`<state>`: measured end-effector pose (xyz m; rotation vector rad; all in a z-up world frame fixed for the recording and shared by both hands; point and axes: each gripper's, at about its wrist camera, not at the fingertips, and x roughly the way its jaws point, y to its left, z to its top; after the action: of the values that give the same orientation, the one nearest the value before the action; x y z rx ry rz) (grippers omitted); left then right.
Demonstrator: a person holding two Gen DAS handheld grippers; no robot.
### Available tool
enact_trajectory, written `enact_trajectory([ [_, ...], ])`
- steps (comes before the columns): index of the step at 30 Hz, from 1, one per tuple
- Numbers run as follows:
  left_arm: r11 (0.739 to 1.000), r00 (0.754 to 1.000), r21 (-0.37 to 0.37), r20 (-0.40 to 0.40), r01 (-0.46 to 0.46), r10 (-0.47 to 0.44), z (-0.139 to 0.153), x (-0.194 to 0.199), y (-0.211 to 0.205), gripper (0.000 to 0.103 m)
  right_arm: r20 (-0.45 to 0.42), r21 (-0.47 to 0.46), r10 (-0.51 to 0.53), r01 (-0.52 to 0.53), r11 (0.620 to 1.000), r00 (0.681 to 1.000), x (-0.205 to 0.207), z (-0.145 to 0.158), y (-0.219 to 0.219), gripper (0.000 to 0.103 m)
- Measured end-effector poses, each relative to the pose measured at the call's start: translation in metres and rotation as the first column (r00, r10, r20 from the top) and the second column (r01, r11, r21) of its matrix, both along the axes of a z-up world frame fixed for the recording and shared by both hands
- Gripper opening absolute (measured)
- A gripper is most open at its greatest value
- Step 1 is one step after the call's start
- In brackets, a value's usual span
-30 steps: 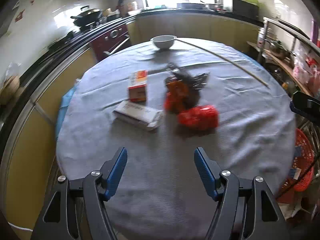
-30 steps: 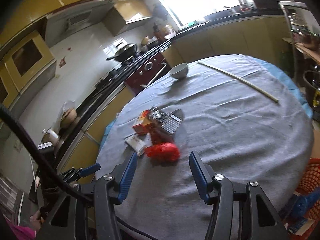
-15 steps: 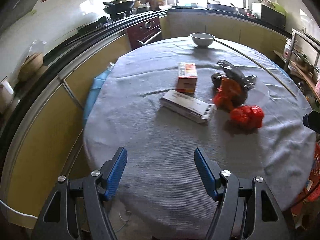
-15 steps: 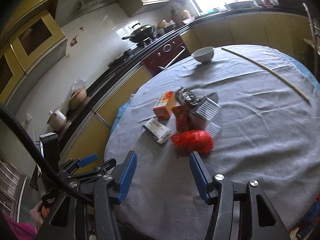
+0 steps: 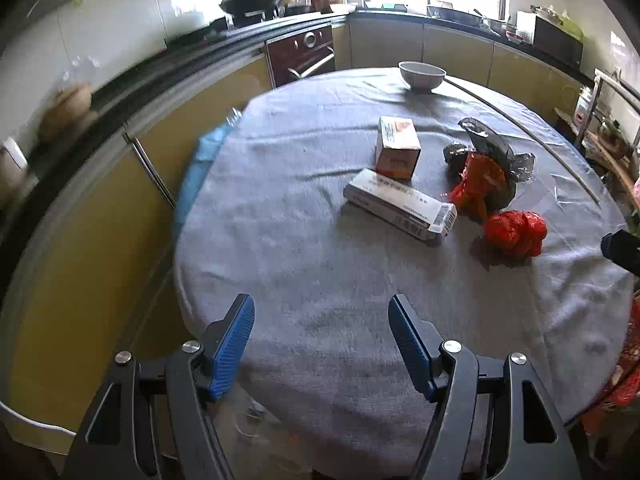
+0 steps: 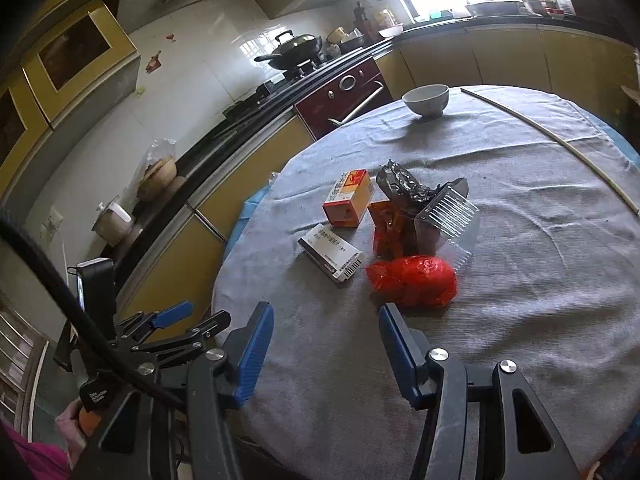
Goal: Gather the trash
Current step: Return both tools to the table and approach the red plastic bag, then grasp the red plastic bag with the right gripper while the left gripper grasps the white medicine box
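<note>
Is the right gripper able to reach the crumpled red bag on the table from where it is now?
Probably yes. The right gripper is open, and the crumpled red bag lies just ahead of its fingers with only bare tablecloth between.

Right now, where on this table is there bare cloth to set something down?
Bare cloth lies between both open grippers, left gripper and right gripper, and the red bag; also between the white bowl and orange box. Crowded: mid-table, where long white box, foil wrapper and clear tray cluster.
</note>
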<state>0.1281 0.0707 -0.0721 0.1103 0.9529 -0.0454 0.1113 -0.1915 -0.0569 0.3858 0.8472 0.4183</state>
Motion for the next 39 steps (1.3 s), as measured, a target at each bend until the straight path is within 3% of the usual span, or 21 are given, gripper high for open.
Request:
enact_trajectory([
  [11,0.992,0.992,-0.126,-0.125,-0.033,0.017,-0.023,0.026,0.026,0.07,-0.112,-0.094,-0.067,0.056,0.994,0.991,0.034,-0.046,-0.015,0.059],
  [21,0.961,0.975,-0.264,-0.222,-0.082,0.022,-0.027,0.103,0.014,0.07,-0.134,-0.107,-0.099,0.085,0.991,0.986,0.082,-0.059,-0.03,0.06],
  [24,0.94,0.964,-0.317,-0.262,-0.124,0.039,-0.03,0.13,0.004,0.072,-0.148,-0.086,-0.093,0.081,0.993,0.985,0.093,-0.064,-0.03,0.06],
  [30,0.923,0.939,-0.328,-0.331,-0.202,0.087,-0.044,0.169,-0.017,0.073,-0.199,-0.021,-0.084,0.082,0.996,0.976,0.105,-0.084,-0.028,0.068],
  [37,0.933,0.916,-0.275,-0.385,-0.233,0.115,-0.065,0.187,-0.038,0.073,-0.224,0.035,-0.056,0.066,0.997,0.973,0.106,-0.1,-0.016,0.068],
  [39,0.939,0.923,-0.256,-0.364,-0.23,0.127,-0.065,0.188,-0.042,0.073,-0.219,0.027,-0.05,0.057,0.998,0.974,0.105,-0.103,-0.012,0.068],
])
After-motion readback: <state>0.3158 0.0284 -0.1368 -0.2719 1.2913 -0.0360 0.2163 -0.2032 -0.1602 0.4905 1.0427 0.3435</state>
